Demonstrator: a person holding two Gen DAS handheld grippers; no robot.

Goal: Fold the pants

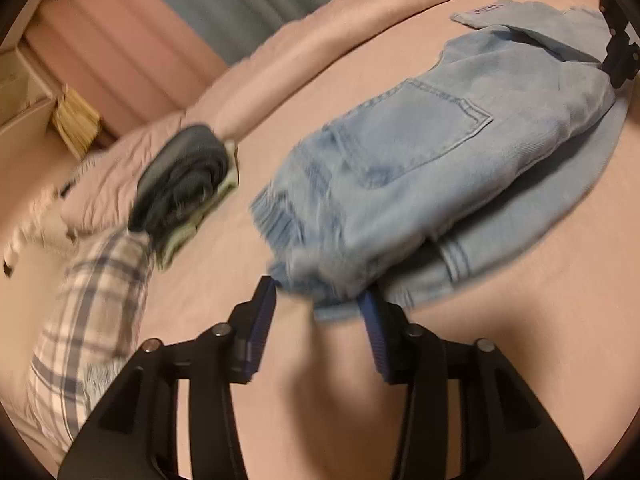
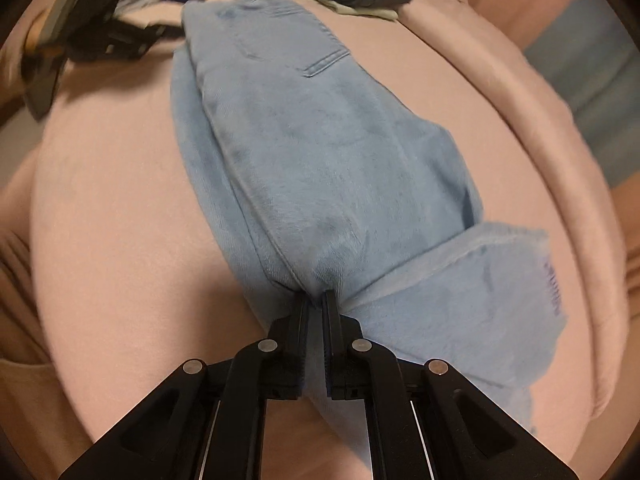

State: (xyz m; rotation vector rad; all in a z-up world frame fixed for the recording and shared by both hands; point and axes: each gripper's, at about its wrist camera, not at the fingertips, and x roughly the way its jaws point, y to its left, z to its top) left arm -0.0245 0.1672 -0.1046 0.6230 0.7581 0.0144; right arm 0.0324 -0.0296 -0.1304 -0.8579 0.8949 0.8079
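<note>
Black, with blue ribbed pads, our left gripper [image 1: 318, 300] stands partly apart at the near end of the pants [image 1: 420, 168]. Frayed denim hangs between its two fingers, brushing the tips, but the pads do not press on it. Our right gripper [image 2: 318, 300] is pinched tight on the pants [image 2: 320, 168], a bunched fold of light blue denim squeezed between its pads and fanning out from them.

From the left wrist view, the pants lie doubled over on the pink bed [image 1: 280, 380], towards its far right side, with a back pocket [image 1: 424, 128] facing up and a white label [image 1: 484, 10] at the far end. A lower layer of denim spreads out past the upper one on the right. The right gripper's black frame shows at the far right end of the pants in this view.

Towards the left side of the bed, apart from the pants, sits a stack of folded dark clothes [image 1: 188, 176], resting on something pale green. Just beside it, nearer the left edge, lies a plaid cloth [image 1: 88, 312]. A rolled pink border [image 1: 320, 40] runs along the bed's far edge.

From the right wrist view, the left gripper appears blurred at the far end of the pants.
</note>
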